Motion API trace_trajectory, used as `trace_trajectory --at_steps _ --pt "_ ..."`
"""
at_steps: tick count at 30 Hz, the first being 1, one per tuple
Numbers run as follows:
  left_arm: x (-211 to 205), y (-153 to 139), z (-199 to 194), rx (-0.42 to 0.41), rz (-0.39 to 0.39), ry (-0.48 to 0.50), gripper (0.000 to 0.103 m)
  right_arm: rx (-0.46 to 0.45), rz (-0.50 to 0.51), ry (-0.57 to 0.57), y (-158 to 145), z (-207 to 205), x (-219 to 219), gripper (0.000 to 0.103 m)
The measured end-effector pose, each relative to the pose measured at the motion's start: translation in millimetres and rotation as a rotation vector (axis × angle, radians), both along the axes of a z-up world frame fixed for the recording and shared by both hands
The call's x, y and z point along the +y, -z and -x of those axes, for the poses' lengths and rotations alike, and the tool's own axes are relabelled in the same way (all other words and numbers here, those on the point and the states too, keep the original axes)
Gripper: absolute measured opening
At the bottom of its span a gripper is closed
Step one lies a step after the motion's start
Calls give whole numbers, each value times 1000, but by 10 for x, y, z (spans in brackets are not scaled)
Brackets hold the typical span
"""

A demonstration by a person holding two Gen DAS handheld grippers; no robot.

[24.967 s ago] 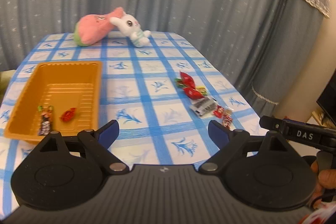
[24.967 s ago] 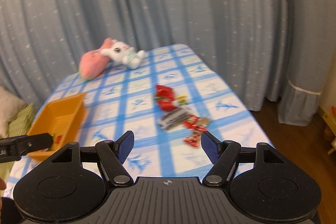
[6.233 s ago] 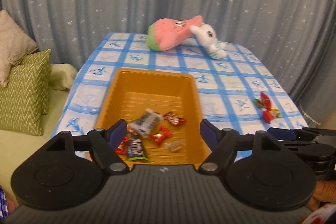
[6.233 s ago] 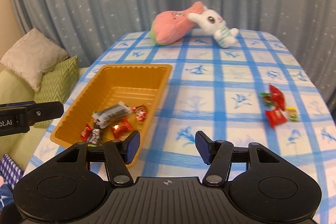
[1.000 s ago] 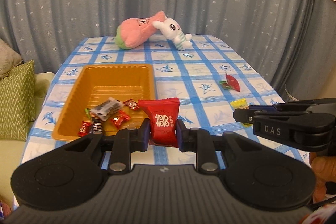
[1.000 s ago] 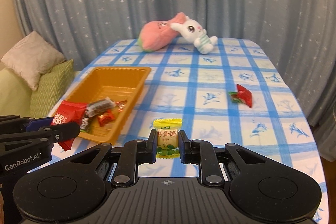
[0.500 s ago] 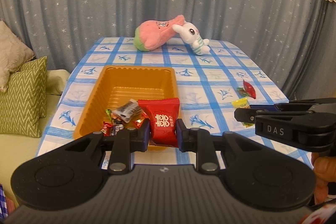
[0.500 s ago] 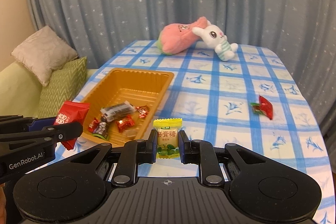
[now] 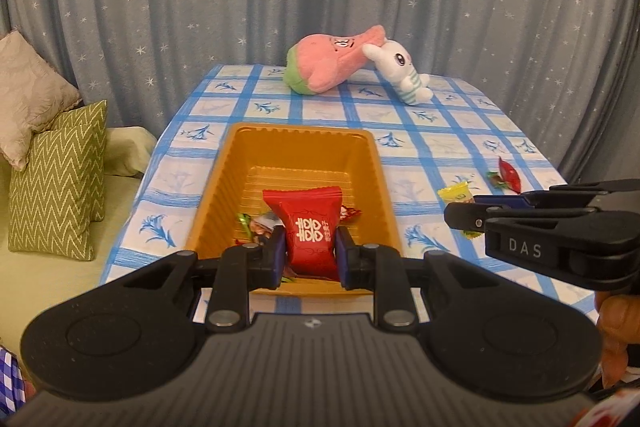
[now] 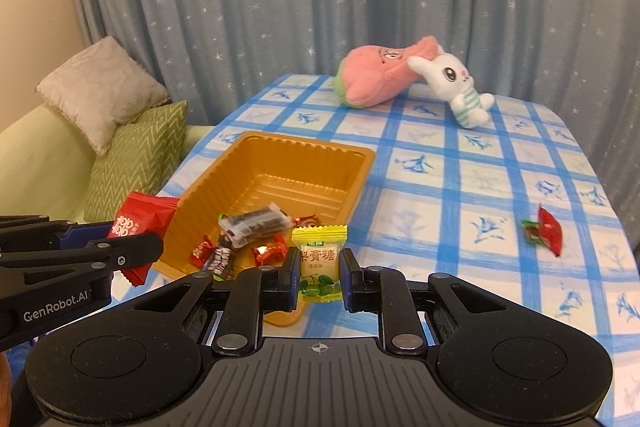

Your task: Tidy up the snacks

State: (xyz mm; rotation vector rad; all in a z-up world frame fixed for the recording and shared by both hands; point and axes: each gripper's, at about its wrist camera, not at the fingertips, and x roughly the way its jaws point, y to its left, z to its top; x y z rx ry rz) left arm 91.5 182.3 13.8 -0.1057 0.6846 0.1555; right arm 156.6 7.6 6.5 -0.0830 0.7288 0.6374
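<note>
While clamped on a red packet (image 9: 310,231) over the tray (image 9: 370,163) of candies (image 10: 251,231), left gripper (image 9: 310,257); right gripper (image 10: 320,277) beside the tray, pinched a yellow packet (image 10: 319,259).

Curtain (image 9: 240,7): grey-blue, dotted with small white stars, hanging behind the table.
Tablecloth (image 10: 500,195): blue-and-white checks.
Pink plush (image 9: 332,67): lying at the far end, possibly a peach.
White bunny plush (image 10: 456,83): touching it.
Cushions: green zigzag (image 9: 56,179), beige (image 10: 100,91) on top.
</note>
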Motion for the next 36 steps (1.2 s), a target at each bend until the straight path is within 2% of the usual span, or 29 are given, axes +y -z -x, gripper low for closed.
trace_trajectory --at_steps 18,30,36 --pt "493 318 -452 55 7 -9 23 42 28 -51 289 -434 555 20" --pt "621 526 -731 85 18 2 23 76 58 -63 535 -646 745 21" --pt "706 561 -813 84 39 0 28 87 60 -63 597 -698 774 20"
